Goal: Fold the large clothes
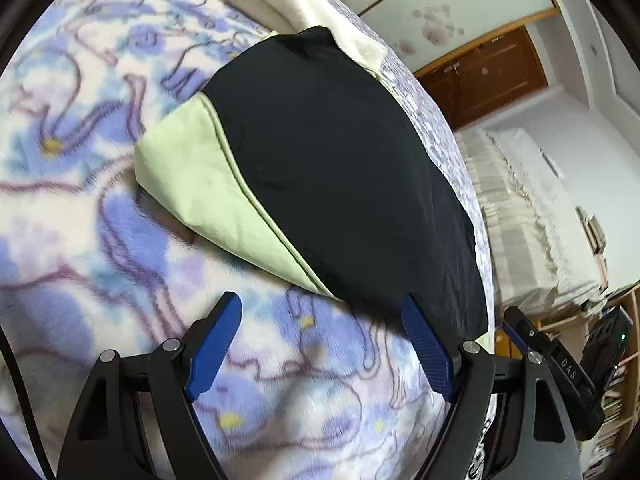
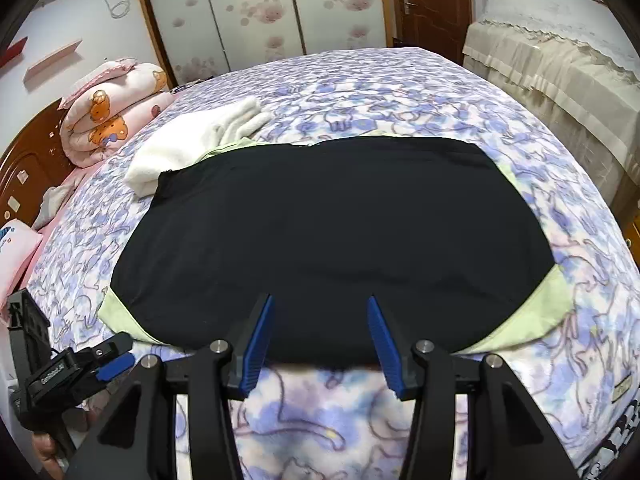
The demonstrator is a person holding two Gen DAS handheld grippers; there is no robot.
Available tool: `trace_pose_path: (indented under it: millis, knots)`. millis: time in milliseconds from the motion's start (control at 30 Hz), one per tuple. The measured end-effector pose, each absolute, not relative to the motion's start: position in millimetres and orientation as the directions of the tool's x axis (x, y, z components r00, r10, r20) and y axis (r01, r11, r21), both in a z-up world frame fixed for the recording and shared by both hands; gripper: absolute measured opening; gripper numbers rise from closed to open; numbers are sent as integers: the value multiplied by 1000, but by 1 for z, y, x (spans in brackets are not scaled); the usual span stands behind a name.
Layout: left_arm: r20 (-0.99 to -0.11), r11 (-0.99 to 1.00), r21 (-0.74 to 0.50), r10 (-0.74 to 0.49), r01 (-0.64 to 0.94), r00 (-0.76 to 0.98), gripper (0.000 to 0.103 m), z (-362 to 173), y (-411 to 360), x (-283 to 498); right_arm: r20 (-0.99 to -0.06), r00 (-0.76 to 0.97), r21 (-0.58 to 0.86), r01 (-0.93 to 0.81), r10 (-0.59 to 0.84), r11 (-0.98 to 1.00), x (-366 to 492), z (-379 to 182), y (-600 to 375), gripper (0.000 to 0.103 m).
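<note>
A: What do you have closest to the lenses?

B: On my left wrist view, the left tool (image 1: 322,314) has its blue fingers spread wide with nothing between them. It hangs over the blanket (image 1: 80,240), a fluffy blue and lilac one that covers the bed. One fingertip sits right at the near corner of the garment (image 1: 340,168), though I can't tell if it touches.

A: And the other hand?

B: The right tool (image 2: 322,302) is parted as well, moderately wide, gripping nothing. Its fingertips overlap the near hem of the garment (image 2: 332,240) in my view; contact I can't confirm. At the lower left of that view I see the left tool (image 2: 116,354) just beside the garment's near left corner.

A: Where does the garment lie?

B: Flat on the blanket (image 2: 360,92), mid-bed, spread wide. It's black on top, with pale green fabric showing at the near corners and along the far edge.

A: Anything beyond it?

B: A white towel (image 2: 200,136) lies bunched at the far left corner, touching the garment, which overlaps its edge. Farther left sits a rolled pink quilt (image 2: 112,116) with bear prints, by the wooden headboard (image 2: 24,168). At the back are a wardrobe (image 2: 256,12) with flowered sliding panels and a brown door (image 2: 432,0).
</note>
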State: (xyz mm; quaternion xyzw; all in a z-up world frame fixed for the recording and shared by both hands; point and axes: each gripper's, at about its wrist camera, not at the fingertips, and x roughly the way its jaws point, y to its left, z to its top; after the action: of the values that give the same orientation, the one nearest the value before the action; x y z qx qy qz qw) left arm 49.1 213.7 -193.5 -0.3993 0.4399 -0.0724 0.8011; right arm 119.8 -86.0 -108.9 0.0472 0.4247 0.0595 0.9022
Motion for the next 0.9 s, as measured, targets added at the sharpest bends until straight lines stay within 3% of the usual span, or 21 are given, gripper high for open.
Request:
trace_pose_path:
  millis: [500, 567, 600, 633, 700, 767, 833, 900]
  knots:
    - [-592, 730, -654, -330, -199, 735, 80, -198, 212, 135, -760, 632, 136, -76, 154, 988, 152, -135, -80, 49]
    - [-582, 726, -651, -291, -220, 760, 69, -191, 215, 150, -758, 636, 129, -77, 148, 989, 162, -136, -80, 49]
    - [-580, 724, -649, -270, -235, 769, 56, -187, 215, 153, -757, 638, 121, -77, 142, 990, 167, -136, -79, 49]
    - [-581, 727, -641, -249, -246, 775, 35, -184, 215, 155, -757, 639, 112, -79, 137, 990, 172, -137, -78, 49]
    - [-601, 756, -598, -202, -267, 773, 13, -176, 211, 157, -749, 648, 106, -86, 136, 991, 182, -137, -75, 48]
    - [-624, 801, -526, -138, -284, 769, 10, -164, 202, 156, -743, 657, 80, -99, 125, 992, 194, -140, -69, 38]
    - [-625, 846, -460, -92, -271, 775, 9, -150, 193, 152, -755, 643, 59, -128, 128, 990, 209, -147, -59, 19]
    - [-602, 887, -397, -57, -237, 796, 9, -135, 183, 148, -780, 609, 56, -165, 147, 985, 224, -160, -50, 14]
